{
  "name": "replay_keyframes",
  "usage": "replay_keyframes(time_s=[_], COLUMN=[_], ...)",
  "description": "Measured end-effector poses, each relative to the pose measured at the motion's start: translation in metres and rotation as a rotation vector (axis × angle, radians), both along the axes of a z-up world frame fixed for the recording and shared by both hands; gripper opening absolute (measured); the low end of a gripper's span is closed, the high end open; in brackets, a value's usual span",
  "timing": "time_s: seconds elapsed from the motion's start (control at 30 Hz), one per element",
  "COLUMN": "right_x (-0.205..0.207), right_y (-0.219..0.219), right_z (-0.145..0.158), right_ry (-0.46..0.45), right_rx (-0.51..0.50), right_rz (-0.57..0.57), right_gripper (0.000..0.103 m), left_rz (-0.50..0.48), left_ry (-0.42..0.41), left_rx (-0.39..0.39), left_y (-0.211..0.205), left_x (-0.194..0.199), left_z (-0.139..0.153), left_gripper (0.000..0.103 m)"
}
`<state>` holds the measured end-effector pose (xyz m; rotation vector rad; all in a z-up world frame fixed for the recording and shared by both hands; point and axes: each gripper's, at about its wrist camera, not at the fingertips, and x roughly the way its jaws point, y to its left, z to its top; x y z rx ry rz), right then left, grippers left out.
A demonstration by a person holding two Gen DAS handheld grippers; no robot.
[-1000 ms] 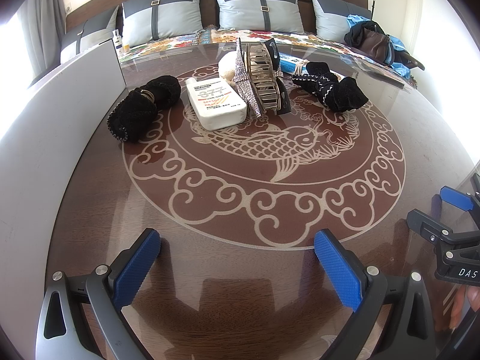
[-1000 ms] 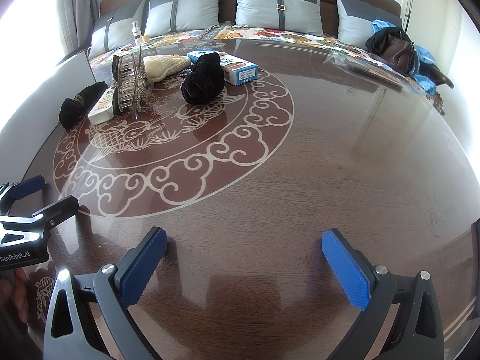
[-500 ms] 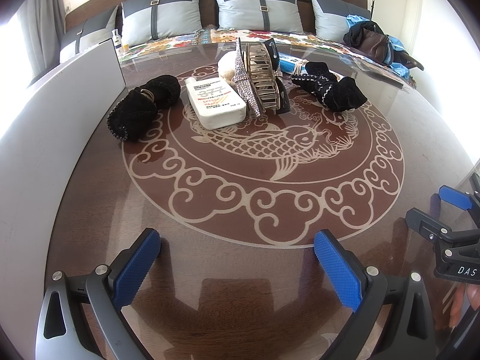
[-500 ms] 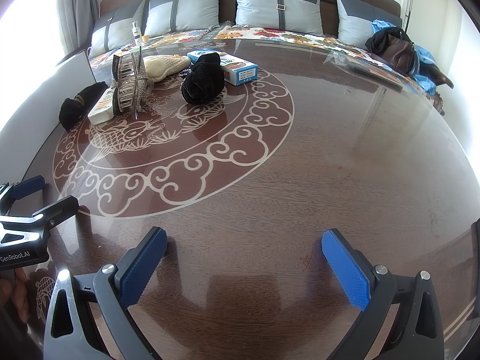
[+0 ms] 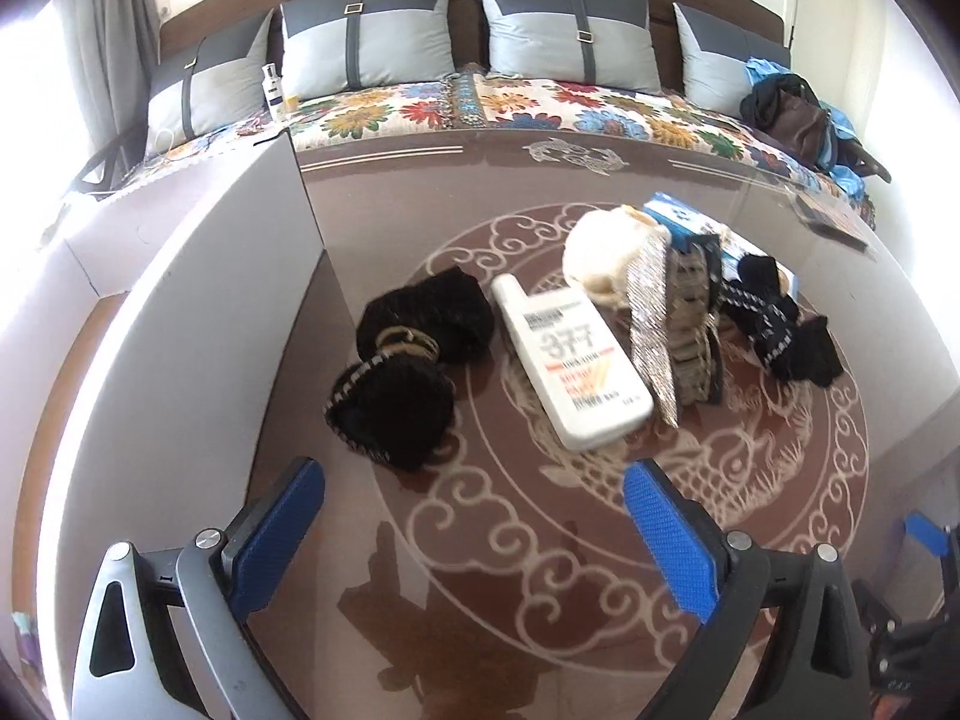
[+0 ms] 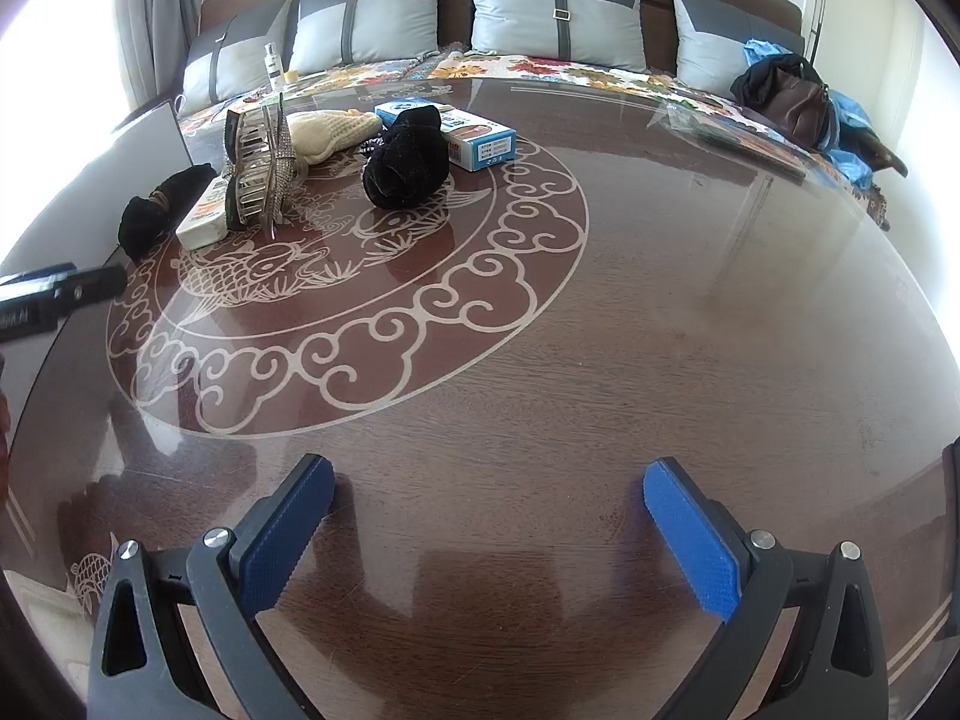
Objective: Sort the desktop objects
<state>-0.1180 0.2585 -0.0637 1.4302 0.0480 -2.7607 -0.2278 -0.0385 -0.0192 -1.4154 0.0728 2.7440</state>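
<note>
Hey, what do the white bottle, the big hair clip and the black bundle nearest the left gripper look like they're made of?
White bottle: probably plastic, smooth and opaque with printed lettering. Hair clip: shiny, metallic-looking teeth and a glittery, rhinestone-like spine; metal or coated plastic, hard to say. Black bundle: soft knitted or fuzzy fabric, matte, with a pale stitched edge.

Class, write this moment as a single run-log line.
left gripper: open, empty, facing black knitted bundle | right gripper: open, empty, over dark wooden table | white rectangular bottle: untouched
</note>
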Motion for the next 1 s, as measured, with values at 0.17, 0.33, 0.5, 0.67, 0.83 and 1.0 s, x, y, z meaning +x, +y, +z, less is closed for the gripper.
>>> replay_keyframes(time_s=[0.17,0.33,0.5,0.67,0.83,1.0], right_x=[0.0,0.0,0.0,0.0,0.0,0.0], right_y=[0.0,0.0,0.0,0.0,0.0,-0.001], right_z=[0.0,0.0,0.0,0.0,0.0,0.0], right_ry=[0.0,0.0,0.0,0.001,0.0,0.001], right_rx=[0.0,0.0,-0.001,0.0,0.0,0.001], right_rz=[0.0,0.0,0.0,0.0,0.0,0.002], right_gripper=[0.103,0.103,0.103,0.103,0.103,0.103], left_rz=[0.062,0.062,0.041,0.034,-0.003,-0.119], left_ry=[-0.081,-0.101,-0.079,-0.067,-0.068,-0.057], left_rx=[0.042,0.072,0.07,0.075,0.032,-0.003], left_y=[-0.02,-0.019,-0.014,-0.01,0.004,0.023], left_x=[-0.052,-0.066,-0.044,0.028,0.101,0.114], left_z=[-0.013,-0.033,-0.032,-0.034,-0.036,-0.043], left_gripper=[0.089,0.046,0.034,0.034,0.048,0.09])
